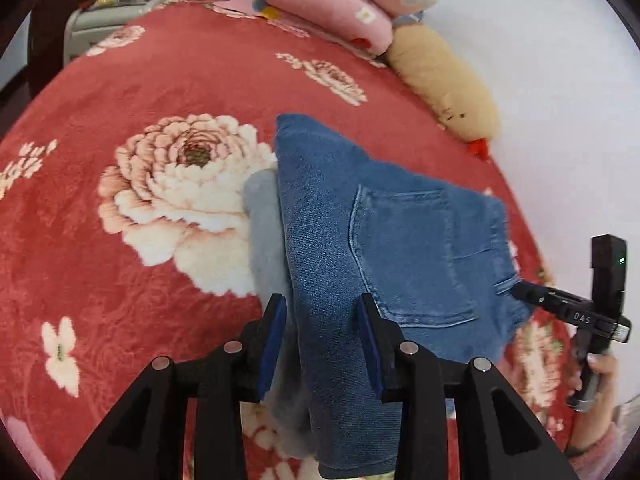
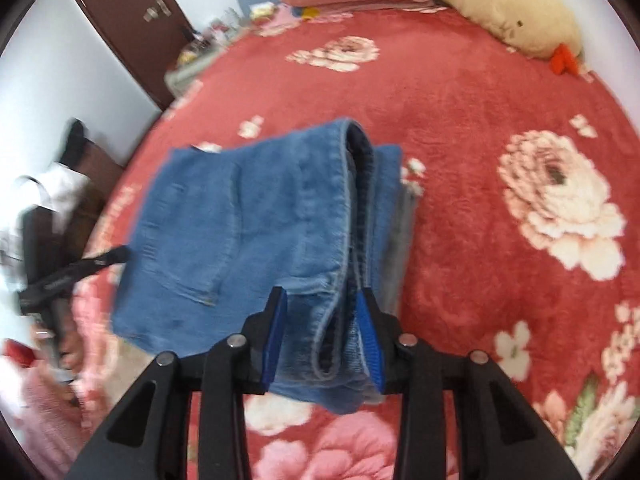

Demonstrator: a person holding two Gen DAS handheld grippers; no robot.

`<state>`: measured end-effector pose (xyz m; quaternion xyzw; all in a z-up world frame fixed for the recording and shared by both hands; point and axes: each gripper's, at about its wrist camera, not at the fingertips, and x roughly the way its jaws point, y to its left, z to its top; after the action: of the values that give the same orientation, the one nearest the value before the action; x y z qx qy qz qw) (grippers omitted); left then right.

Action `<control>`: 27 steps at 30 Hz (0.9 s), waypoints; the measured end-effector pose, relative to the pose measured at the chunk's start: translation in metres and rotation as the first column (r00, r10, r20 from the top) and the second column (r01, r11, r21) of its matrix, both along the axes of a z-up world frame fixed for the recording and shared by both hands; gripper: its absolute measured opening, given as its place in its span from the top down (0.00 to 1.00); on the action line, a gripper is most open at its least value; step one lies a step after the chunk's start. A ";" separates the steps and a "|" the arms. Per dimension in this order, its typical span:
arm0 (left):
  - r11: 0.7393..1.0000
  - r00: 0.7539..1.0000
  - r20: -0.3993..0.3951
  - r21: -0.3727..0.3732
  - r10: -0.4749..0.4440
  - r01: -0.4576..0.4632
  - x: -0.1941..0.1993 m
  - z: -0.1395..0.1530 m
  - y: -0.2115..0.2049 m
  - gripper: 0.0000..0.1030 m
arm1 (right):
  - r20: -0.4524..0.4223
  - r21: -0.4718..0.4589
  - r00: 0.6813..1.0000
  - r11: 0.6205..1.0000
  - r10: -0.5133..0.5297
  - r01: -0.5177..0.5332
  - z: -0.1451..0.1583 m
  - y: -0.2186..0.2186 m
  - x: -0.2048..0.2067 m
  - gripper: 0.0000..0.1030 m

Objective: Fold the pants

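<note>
A bed fills the scene, covered by a red plush blanket (image 1: 168, 80) printed with large cream peonies. At its far end lie stacked pink pillows (image 1: 332, 4) with dots and flowers, and beside them, along the plain white wall (image 1: 540, 40), a tan plush toy (image 1: 448, 84). To the far left stands a cluttered bedside table (image 1: 116, 10), and beyond it a dark brown door (image 2: 132, 28).

The only readable mark is the white lettering "DAS" on the black body of the right gripper (image 1: 520, 291), seen at the right edge of the left wrist view; in the right wrist view the print on the left gripper (image 2: 120, 255) is too blurred to read.
</note>
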<state>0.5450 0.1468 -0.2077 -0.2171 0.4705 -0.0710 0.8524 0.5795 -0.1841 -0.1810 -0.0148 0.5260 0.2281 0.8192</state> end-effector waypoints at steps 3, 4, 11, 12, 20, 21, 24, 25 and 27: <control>0.997 1.000 0.010 0.076 0.024 -0.024 0.003 -0.004 -0.008 0.64 | 0.017 -0.030 0.999 0.999 -0.039 0.039 -0.011 -0.001 0.000 0.61; 0.996 1.000 0.009 0.083 0.028 -0.029 0.001 -0.004 -0.008 0.64 | 0.022 -0.043 0.999 0.998 -0.045 0.046 -0.014 -0.002 0.000 0.60; 0.974 0.996 0.080 0.216 0.048 -0.065 -0.022 0.022 -0.029 0.61 | 0.051 -0.016 0.992 0.993 -0.117 0.118 -0.006 -0.010 -0.015 0.58; 0.964 0.993 0.110 0.255 0.050 -0.076 -0.032 0.033 -0.035 0.50 | 0.080 -0.027 0.990 0.993 -0.116 0.119 0.000 -0.008 -0.021 0.58; 0.948 0.963 0.265 0.290 0.049 -0.128 -0.101 0.095 -0.060 0.21 | 0.236 -0.019 0.971 0.998 -0.048 0.054 0.055 0.001 -0.093 0.56; 0.943 0.955 0.290 0.301 0.054 -0.145 -0.114 0.103 -0.064 0.21 | 0.255 -0.011 0.966 0.999 -0.047 0.052 0.062 0.003 -0.103 0.56; 0.933 0.944 0.324 0.320 0.055 -0.164 -0.138 0.118 -0.073 0.20 | 0.297 0.036 0.953 0.998 -0.058 0.050 0.080 0.001 -0.131 0.56; 0.929 0.941 0.334 0.328 0.056 -0.172 -0.145 0.122 -0.077 0.20 | 0.308 0.051 0.950 0.998 -0.058 0.045 0.084 0.001 -0.139 0.56; 0.916 0.929 0.367 0.352 0.052 -0.190 -0.162 0.129 -0.083 0.16 | 0.339 0.061 0.939 0.997 -0.058 0.039 0.094 0.002 -0.158 0.54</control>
<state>0.3830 0.0637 -0.0788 -0.0601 0.3015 0.0381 0.9508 0.4219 -0.1822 -0.0872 -0.0189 0.3705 0.2158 0.9032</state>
